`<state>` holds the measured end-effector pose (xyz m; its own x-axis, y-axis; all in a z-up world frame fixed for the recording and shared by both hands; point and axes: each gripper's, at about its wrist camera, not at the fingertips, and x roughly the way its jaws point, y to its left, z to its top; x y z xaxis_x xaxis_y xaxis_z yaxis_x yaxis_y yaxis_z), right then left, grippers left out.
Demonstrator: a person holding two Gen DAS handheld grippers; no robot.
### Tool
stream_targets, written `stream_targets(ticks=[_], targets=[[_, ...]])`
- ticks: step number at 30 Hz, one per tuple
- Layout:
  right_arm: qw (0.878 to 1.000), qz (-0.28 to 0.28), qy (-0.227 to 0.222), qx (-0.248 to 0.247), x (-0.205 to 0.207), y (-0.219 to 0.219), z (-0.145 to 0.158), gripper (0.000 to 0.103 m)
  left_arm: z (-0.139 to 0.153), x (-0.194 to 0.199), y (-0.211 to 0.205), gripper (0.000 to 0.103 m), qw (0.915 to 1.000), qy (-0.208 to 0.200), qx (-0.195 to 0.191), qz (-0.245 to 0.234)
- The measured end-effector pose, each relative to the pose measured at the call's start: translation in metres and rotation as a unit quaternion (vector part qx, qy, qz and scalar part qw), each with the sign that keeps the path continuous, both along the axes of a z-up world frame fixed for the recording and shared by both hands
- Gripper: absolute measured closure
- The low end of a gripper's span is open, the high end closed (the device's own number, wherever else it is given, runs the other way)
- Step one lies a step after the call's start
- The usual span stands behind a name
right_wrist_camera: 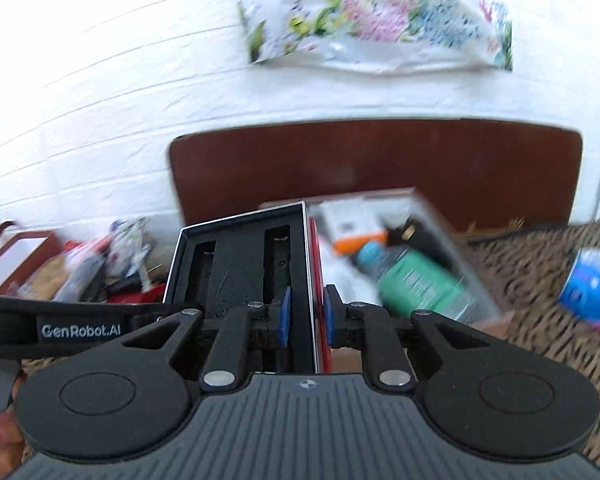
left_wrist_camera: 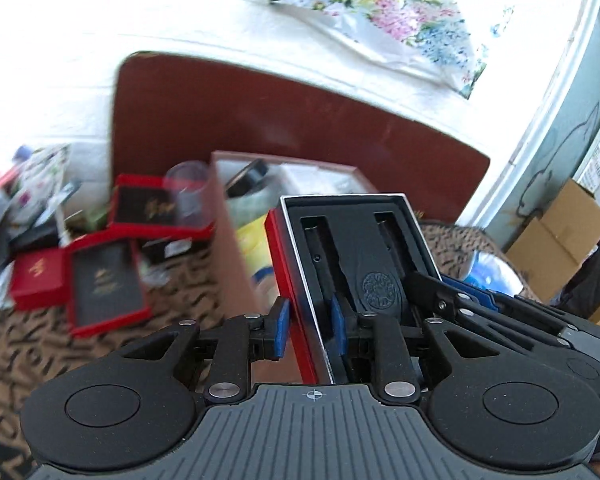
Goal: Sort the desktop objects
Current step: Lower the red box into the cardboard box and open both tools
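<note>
Both grippers hold one open red gift box with a black foam insert between them. My left gripper is shut on the box's left wall, one blue pad outside, one inside. My right gripper is shut on the same box's right wall. The box is held above a brown cardboard storage box holding a green bottle, a black lid and packets. The right gripper's linkage shows in the left wrist view.
Several red boxes with black inserts and a clear cup lie left on the leopard-print cloth. A dark wooden board leans on the white brick wall. A blue packet lies right. Cardboard cartons stand far right.
</note>
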<state>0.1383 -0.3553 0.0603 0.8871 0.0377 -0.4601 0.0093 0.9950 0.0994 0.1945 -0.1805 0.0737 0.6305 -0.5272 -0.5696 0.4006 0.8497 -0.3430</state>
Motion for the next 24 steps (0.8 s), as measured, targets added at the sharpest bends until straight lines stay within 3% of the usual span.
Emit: stream_targets(ticks=[6, 16, 21, 24], targets=[[1.0, -0.015, 0.011, -0.014, 0.052, -0.041, 0.002, 0.083, 0.003, 0.052, -0.043, 0.065, 0.9994, 0.02, -0.026, -0.008], [0.998, -0.042, 0.029, -0.03, 0.131, -0.101, -0.005, 0.084, -0.004, 0.135, -0.111, 0.063, 0.9981, 0.039, -0.037, -0.028], [0.997, -0.047, 0.043, -0.037, 0.166, -0.121, -0.016, 0.084, -0.017, 0.167, -0.133, 0.065, 0.9978, 0.042, -0.034, -0.038], [0.996, -0.04, 0.06, -0.057, 0.187, -0.123, -0.027, 0.084, -0.033, 0.189, -0.14, 0.065, 0.9966, 0.066, -0.037, -0.033]])
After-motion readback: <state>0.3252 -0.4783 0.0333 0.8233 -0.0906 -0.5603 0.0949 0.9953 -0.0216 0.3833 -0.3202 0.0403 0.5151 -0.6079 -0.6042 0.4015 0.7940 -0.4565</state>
